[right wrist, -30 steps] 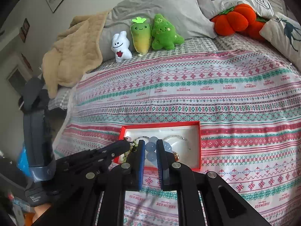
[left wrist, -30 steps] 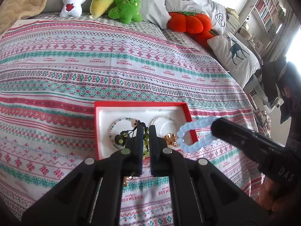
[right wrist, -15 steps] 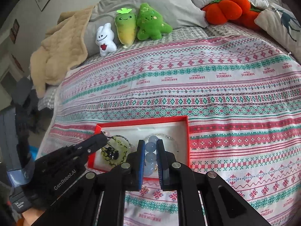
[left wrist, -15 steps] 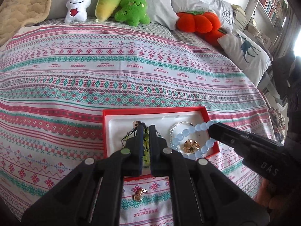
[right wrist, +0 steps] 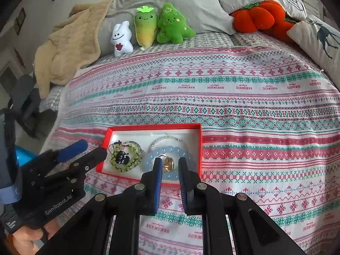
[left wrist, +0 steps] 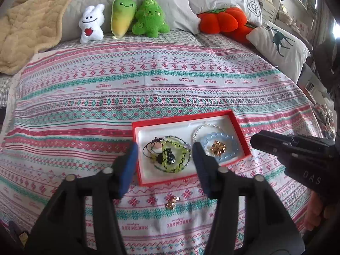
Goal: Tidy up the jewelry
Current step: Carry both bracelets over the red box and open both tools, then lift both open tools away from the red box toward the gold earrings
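Note:
A red box with a white lining (left wrist: 239, 125) (right wrist: 153, 127) lies on the patterned bedspread. In it lie a green and black bead bracelet (left wrist: 170, 156) (right wrist: 124, 156), a silver chain (left wrist: 205, 127) (right wrist: 167, 139), a pale blue bead bracelet (left wrist: 221, 146) (right wrist: 167, 150) and a gold flower piece (left wrist: 217, 147) (right wrist: 167, 163). A small gold piece (left wrist: 172, 201) lies on the bedspread in front of the box. My left gripper (left wrist: 163, 153) (right wrist: 90, 148) is open and empty just over the green bracelet. My right gripper (right wrist: 169, 165) (left wrist: 258, 141) is open and empty over the blue bracelet.
Plush toys (left wrist: 127, 17) (right wrist: 148, 27), an orange pumpkin cushion (left wrist: 223, 21), pillows and a beige blanket (left wrist: 31, 21) sit at the head of the bed. A deer pillow (left wrist: 280, 42) lies at the right edge.
Both grippers have opened and let go: the green bracelet and the blue bracelet now lie in the box. Both grippers have pulled back a little.

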Tool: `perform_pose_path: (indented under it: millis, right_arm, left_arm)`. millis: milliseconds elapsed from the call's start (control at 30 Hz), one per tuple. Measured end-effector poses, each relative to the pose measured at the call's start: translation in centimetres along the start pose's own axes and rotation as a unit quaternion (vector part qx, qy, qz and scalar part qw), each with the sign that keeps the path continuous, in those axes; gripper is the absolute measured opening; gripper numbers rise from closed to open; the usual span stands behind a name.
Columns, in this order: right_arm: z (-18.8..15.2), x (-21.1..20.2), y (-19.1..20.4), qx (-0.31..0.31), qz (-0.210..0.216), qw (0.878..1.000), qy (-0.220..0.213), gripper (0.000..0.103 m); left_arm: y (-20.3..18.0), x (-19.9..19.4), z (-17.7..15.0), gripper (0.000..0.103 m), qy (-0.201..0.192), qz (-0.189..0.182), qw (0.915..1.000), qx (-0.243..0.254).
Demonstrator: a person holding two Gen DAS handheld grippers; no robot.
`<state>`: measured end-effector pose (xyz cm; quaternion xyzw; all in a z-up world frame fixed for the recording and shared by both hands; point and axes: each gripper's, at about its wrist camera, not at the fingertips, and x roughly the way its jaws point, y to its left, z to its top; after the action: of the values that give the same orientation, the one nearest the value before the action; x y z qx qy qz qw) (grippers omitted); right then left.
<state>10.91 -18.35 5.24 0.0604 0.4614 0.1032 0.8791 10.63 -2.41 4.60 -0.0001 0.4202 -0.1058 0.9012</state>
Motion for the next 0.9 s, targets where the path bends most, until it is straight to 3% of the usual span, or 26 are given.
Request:
perform_pose_path:
  millis: [433,533,567,600,900]
  right_arm:
    - [-3.3,-2.0,0.5,-0.029,-0.019,0.999,0.024,0.021]
    - [-3.9,-1.9,0.4,-0.029,-0.021,0.999,0.029,0.038]
    - [-4.1,-1.8,0.3,-0.029,-0.022,0.999,0.03,0.054]
    - [-4.3,-1.9,0.3,-0.029,-0.024,0.999,0.029,0.059]
    - [-6.2,-0.6,-0.7,-0.039,-0.042,0.997,0.051,0.065]
  left_arm:
    - [0.3,-1.3,-3.4,0.078,0.032,0.018,0.9993,0.001]
    - [0.6,-1.0,-4.2,0.078,0.043,0.02,0.9989,0.002]
    - [0.6,-0.9,-4.5,0.078,0.046,0.02,0.9987,0.001]
    - [0.7,-0.8,-4.8,0.078,0.05,0.019,0.9986,0.0]
    - [1.0,1.2,-7.3,0.078,0.083,-0.012,0.9965,-0.001]
